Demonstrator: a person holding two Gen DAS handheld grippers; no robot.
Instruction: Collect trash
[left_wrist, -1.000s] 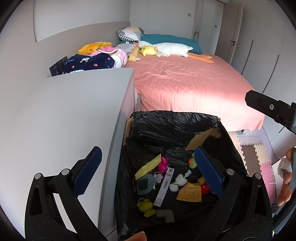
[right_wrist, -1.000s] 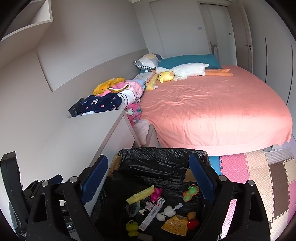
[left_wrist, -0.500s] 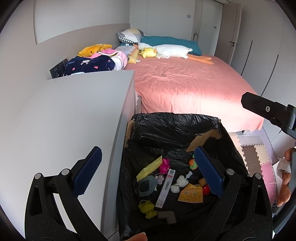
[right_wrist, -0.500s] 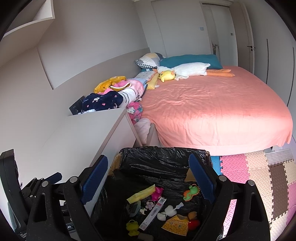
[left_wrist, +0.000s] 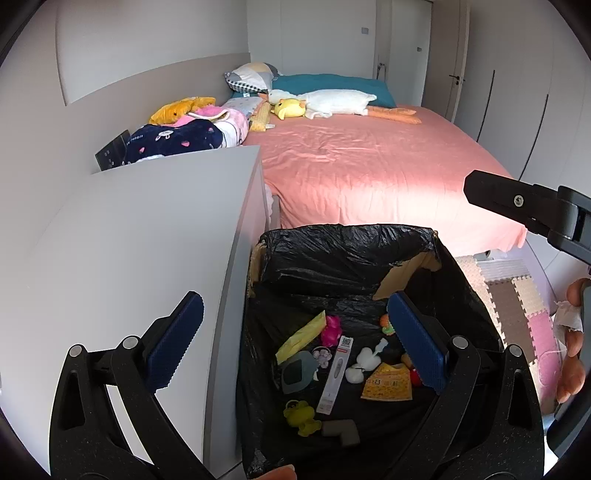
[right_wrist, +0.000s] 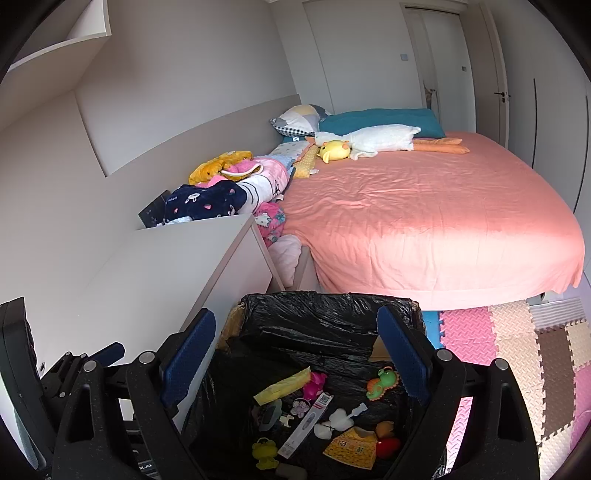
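Tools left (left_wrist: 295, 343) and right (right_wrist: 297, 354) tilt down over the lined bin (left_wrist: 347, 251), both spread wide, empty.

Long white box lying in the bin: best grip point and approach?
Take the long white box across its narrow width near mid-length, coming straight down from above. It lies flat on the black liner, long axis running near-to-far, with toys close along both sides, so keep the hand-held gripper's fingers tight to its long edges.

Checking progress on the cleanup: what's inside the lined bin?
Small toys, a yellow wrapper and a long white box lie in the bin. The near wall hides the closest floor.
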